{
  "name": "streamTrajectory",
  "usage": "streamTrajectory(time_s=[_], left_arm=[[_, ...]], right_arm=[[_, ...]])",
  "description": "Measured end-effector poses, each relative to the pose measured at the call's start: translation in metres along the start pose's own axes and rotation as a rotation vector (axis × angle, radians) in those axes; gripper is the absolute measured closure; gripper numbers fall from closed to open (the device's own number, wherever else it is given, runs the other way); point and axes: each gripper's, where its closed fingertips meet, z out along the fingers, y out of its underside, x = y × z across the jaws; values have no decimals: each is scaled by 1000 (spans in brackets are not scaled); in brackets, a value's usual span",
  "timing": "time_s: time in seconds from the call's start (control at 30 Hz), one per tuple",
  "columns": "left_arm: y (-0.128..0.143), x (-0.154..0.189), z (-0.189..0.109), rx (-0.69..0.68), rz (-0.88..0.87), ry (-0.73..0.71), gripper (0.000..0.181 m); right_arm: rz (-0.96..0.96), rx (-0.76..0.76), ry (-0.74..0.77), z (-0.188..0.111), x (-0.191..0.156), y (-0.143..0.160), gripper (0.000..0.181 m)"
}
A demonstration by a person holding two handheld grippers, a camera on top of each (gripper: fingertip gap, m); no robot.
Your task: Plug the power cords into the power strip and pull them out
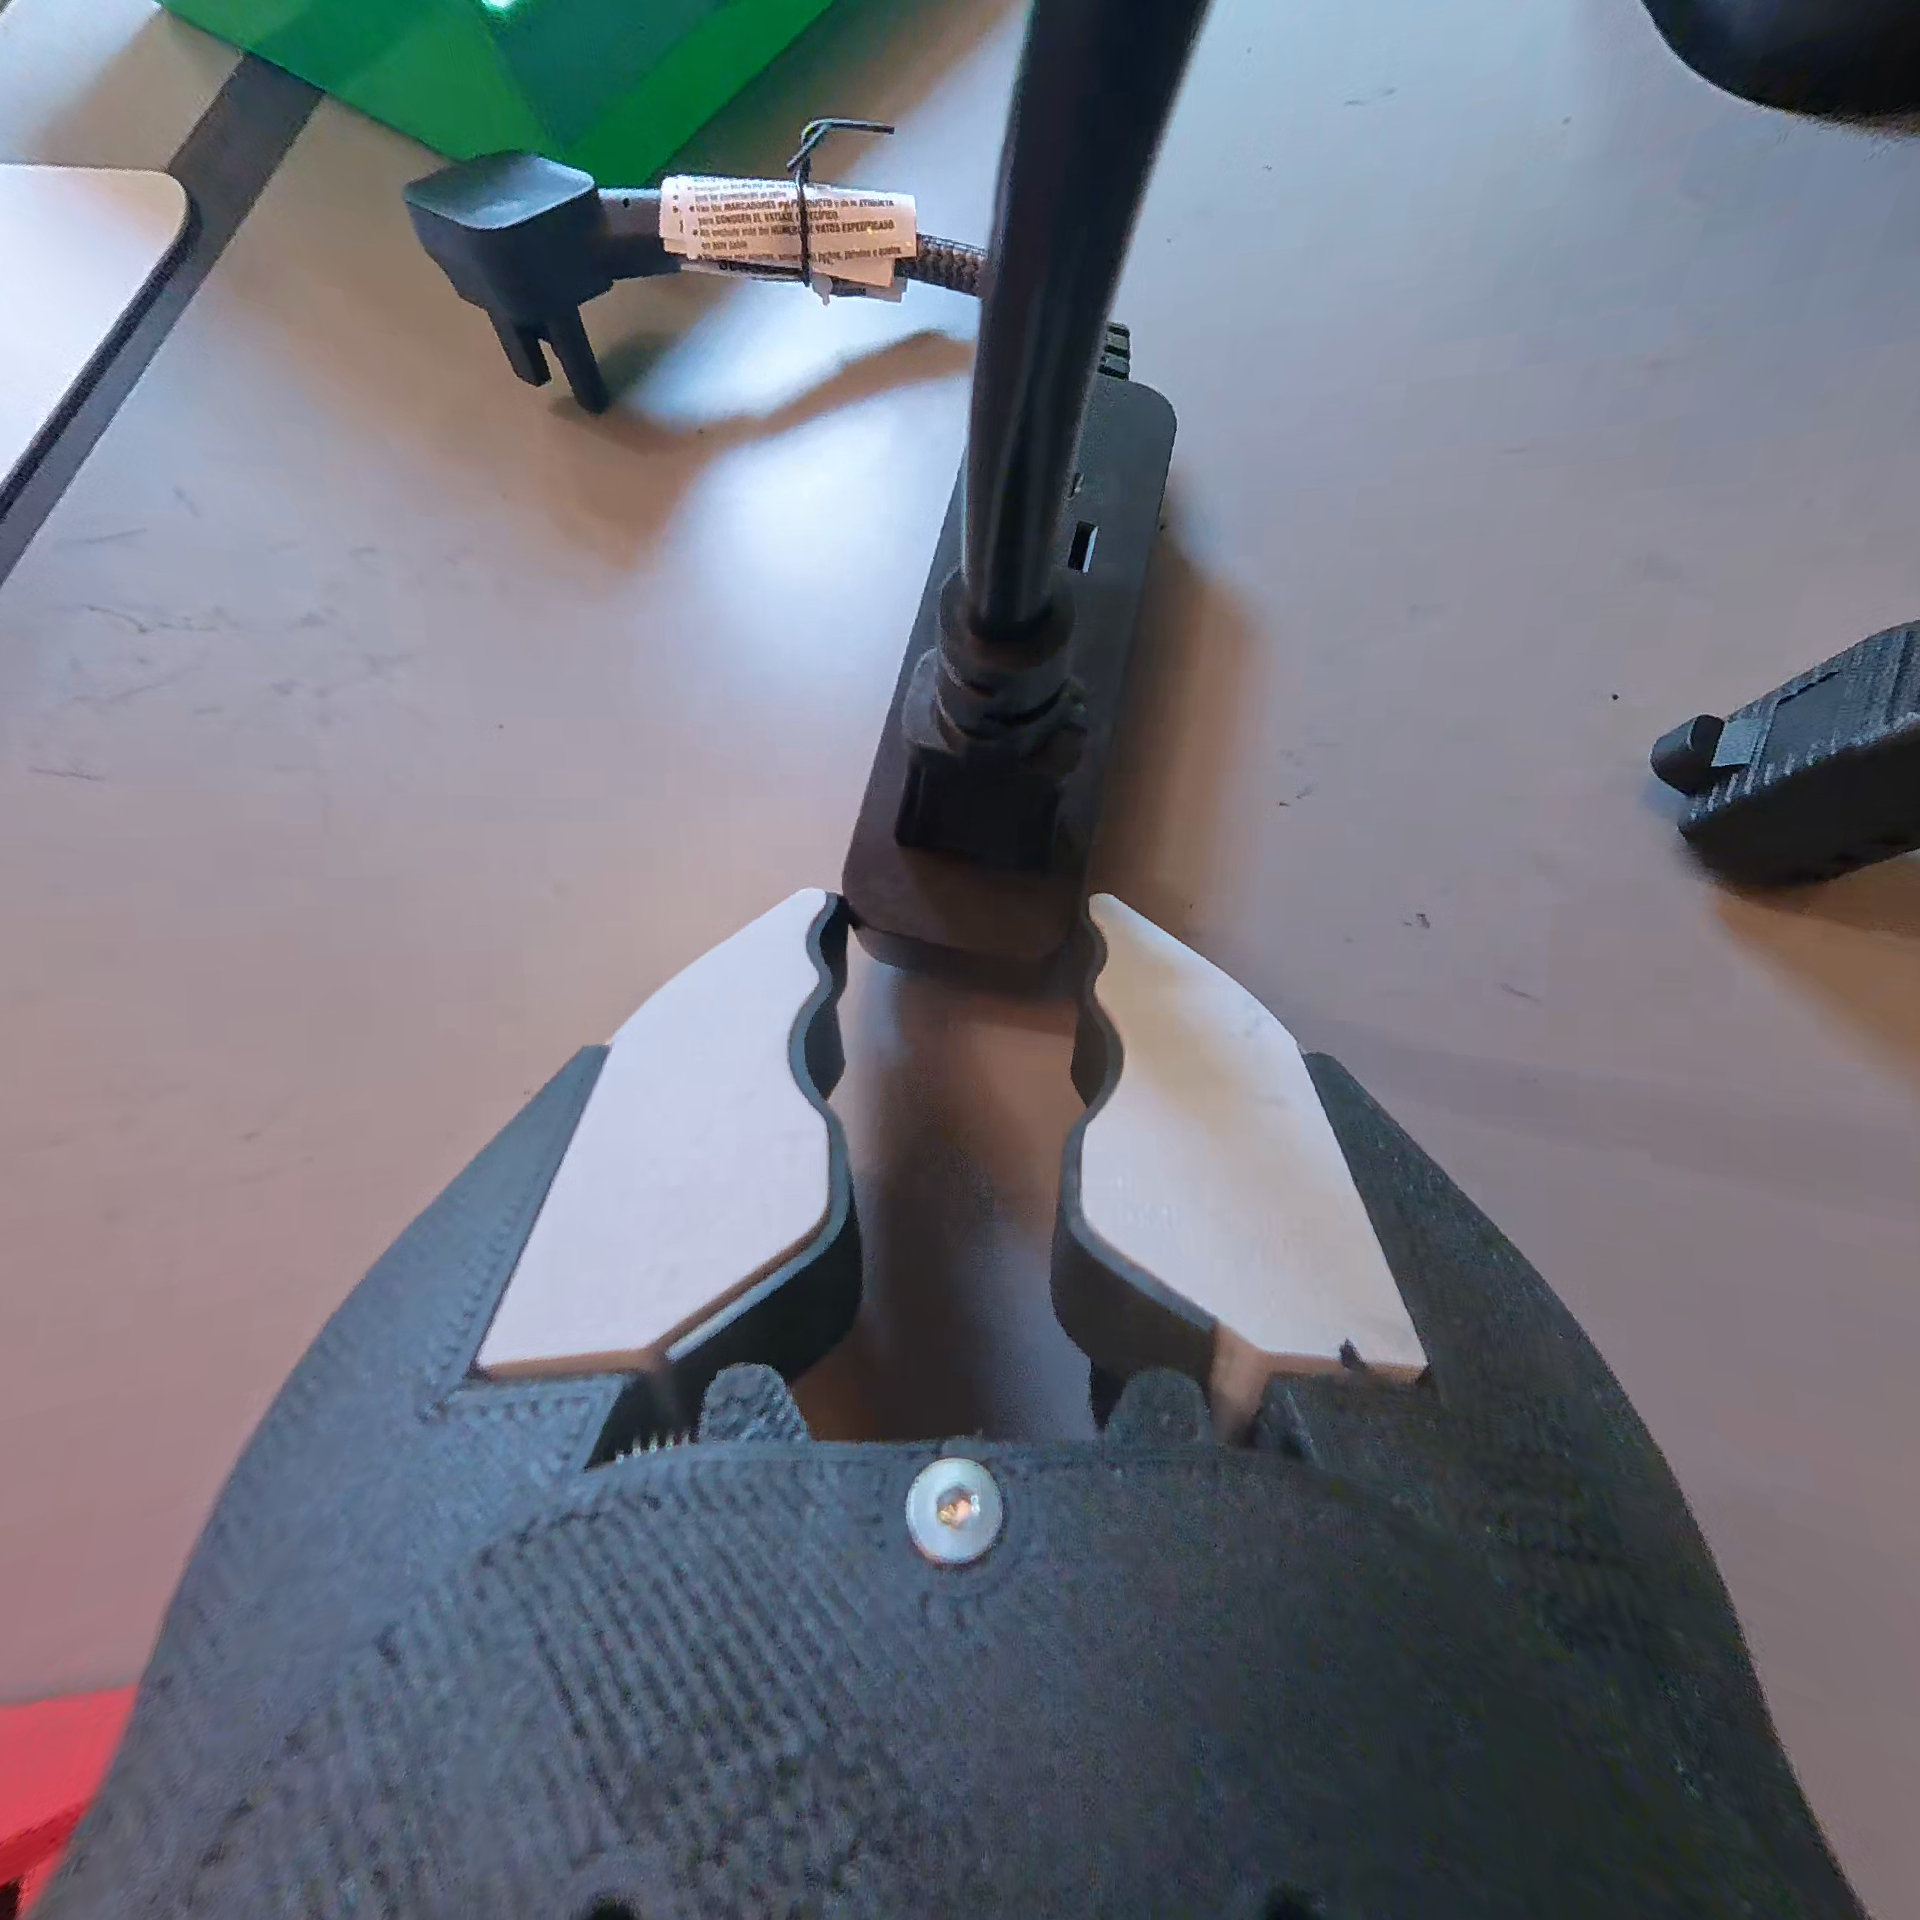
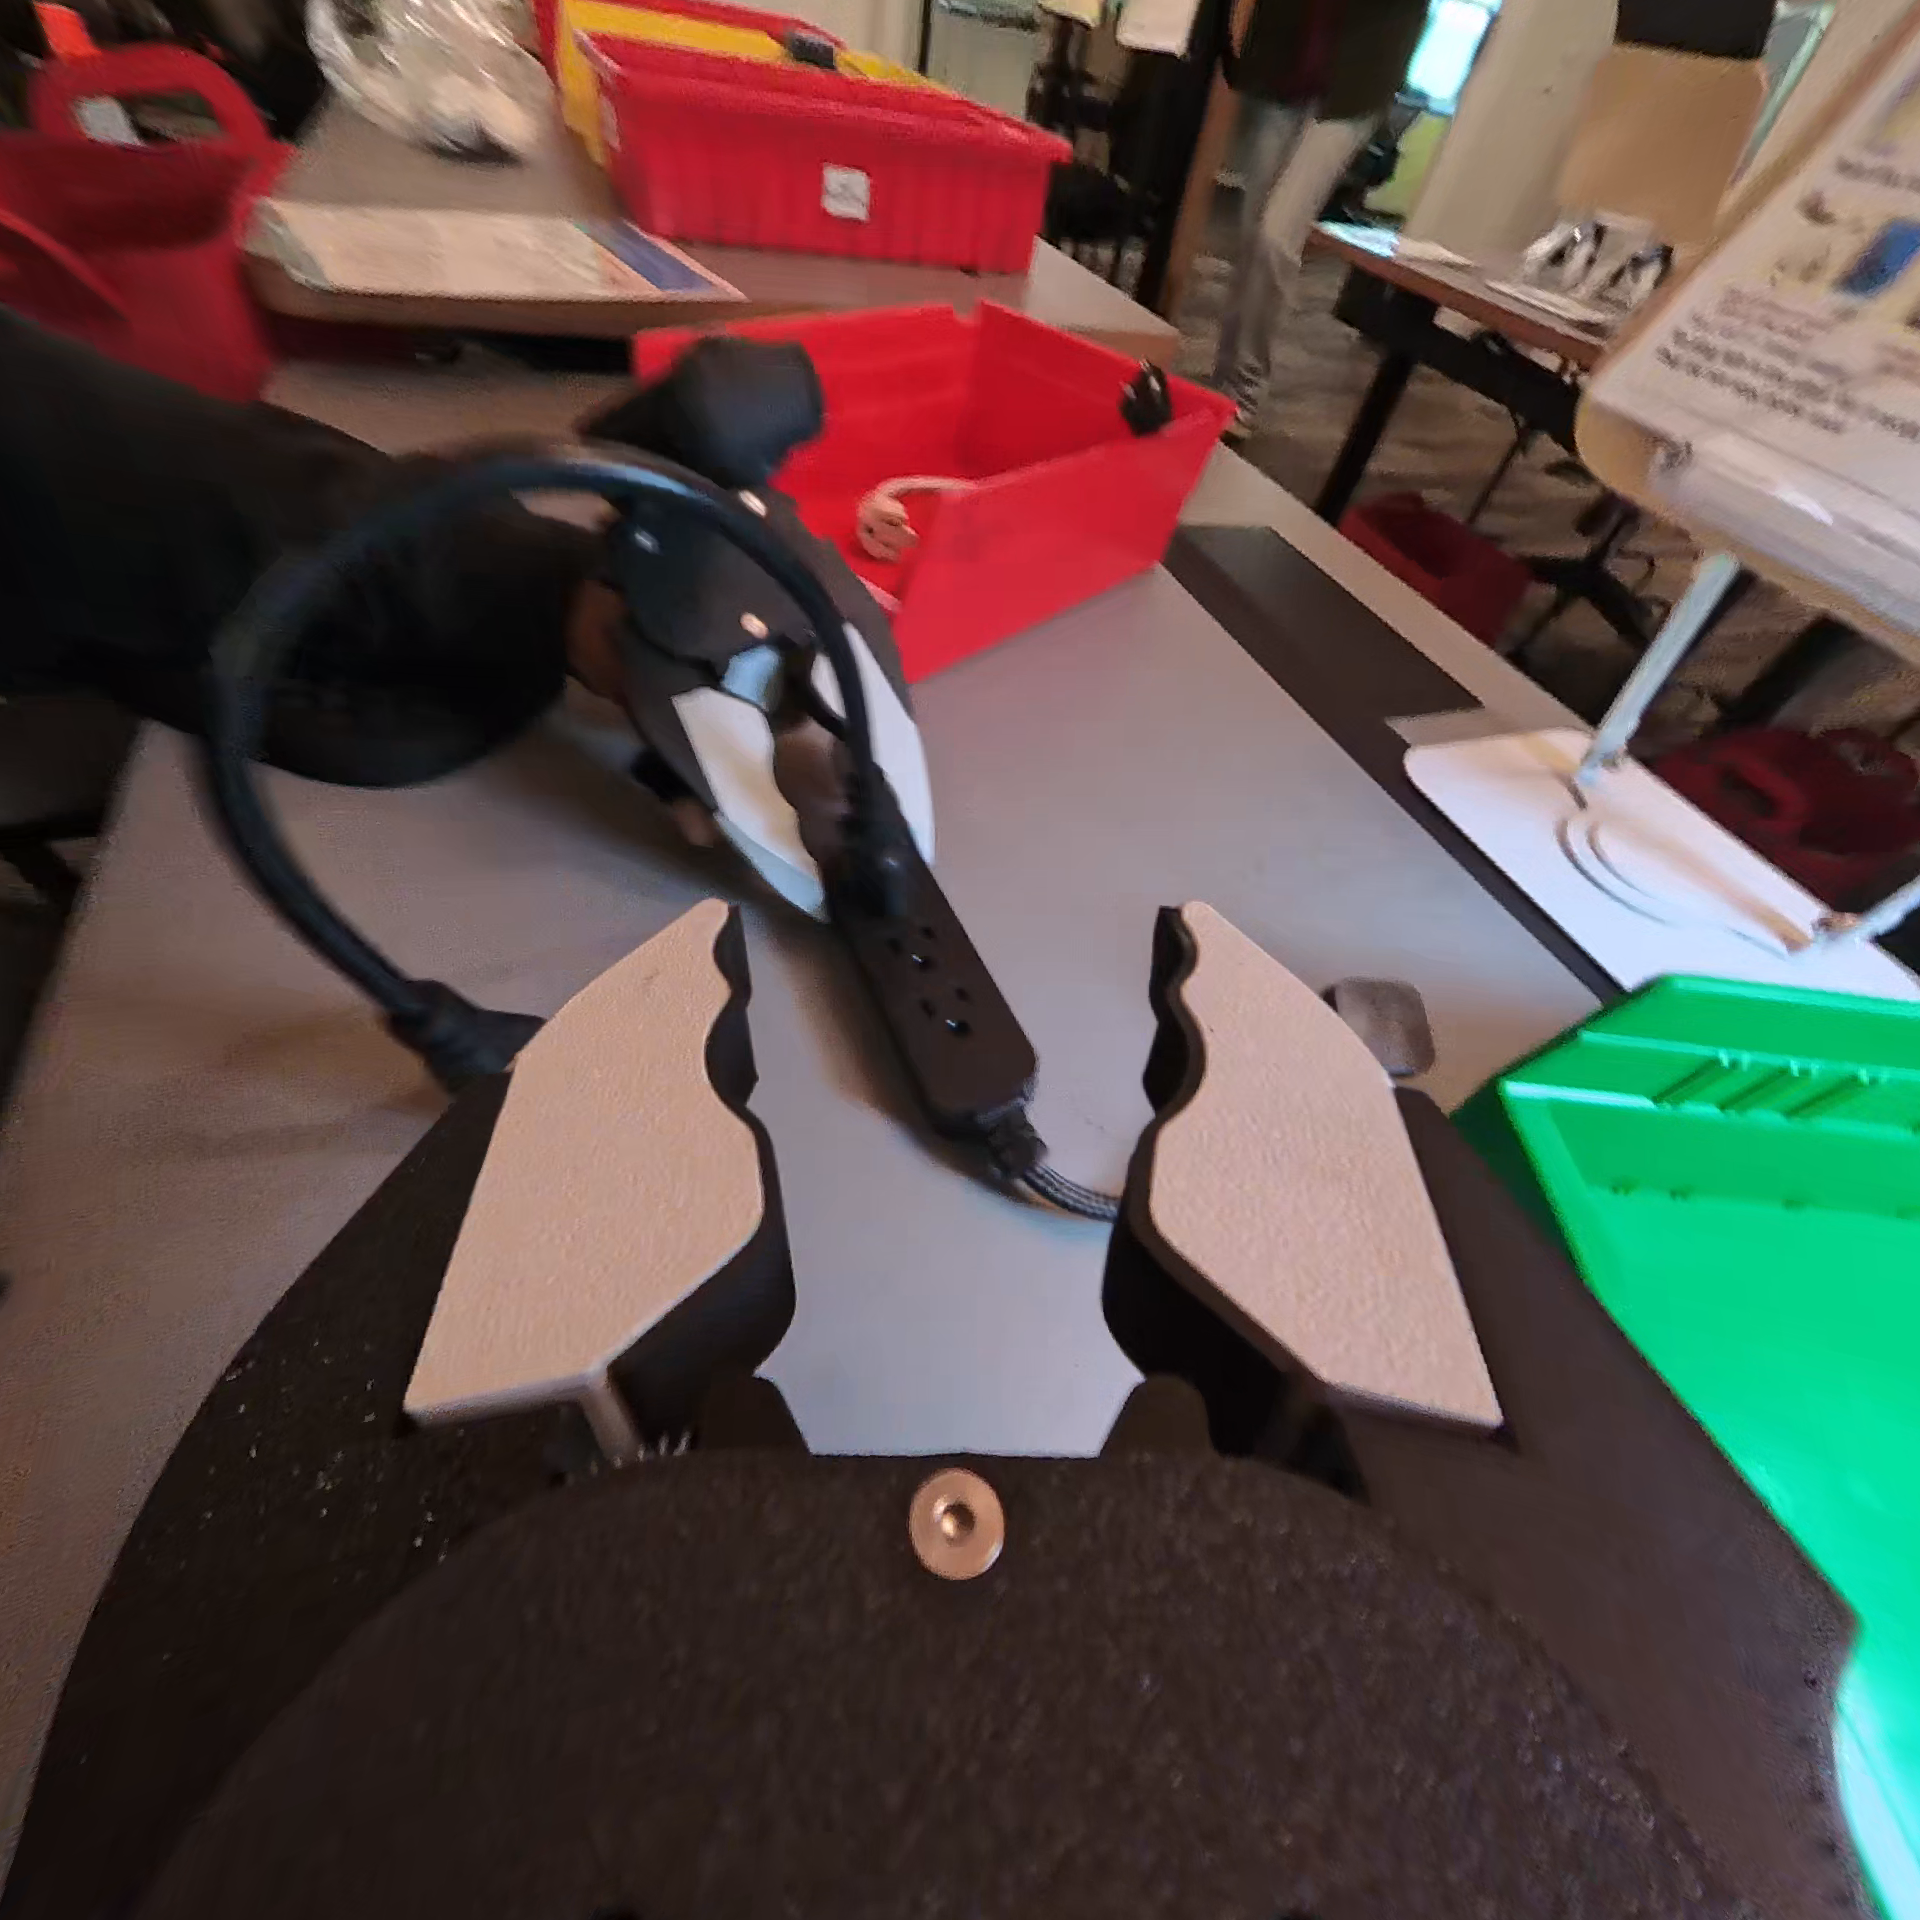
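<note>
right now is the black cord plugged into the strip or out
Plugged in: the black plug sits upright in the power strip, at the end by the left gripper, its cord rising from it.

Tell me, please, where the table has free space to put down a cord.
Bare table lies left of the power strip, below the loose plug. Another free patch is right of the strip, before the right gripper. It is crowded at the strip's near end, where the left gripper and plugged cord meet.

The left claw (image 1: 961, 935), jaws apart, flanks the near end of the black power strip (image 1: 1101, 582) on the tabletop (image 1: 416, 779), one cord plug (image 1: 987, 769) seated in it.
</note>
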Motion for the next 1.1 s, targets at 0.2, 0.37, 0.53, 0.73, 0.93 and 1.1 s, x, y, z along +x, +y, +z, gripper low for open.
streamTrajectory(time_s=[0.2, 0.37, 0.53, 0.73, 0.93, 1.1], left_arm=[[-19, -10, -45, 114, -101, -17, 136], [-24, -81, -154, 238, -173, -311, 139], [21, -192, -231, 71, -248, -595, 141], [60, -266, -201, -164, -86, -651, 137], [59, -289, -148, -269, 97, -640, 135], [59, -294, -146, -318, 193, -645, 149]], right_arm=[[74, 71, 111, 15, 41, 29, 123], [124, 129, 160, 4, 56, 29, 128], [186, 208, 132, 3, 58, 22, 133], [104, 92, 155, 8, 46, 36, 133], [75, 38, 161, 11, 44, 47, 128], [98, 55, 149, 10, 47, 53, 137]])
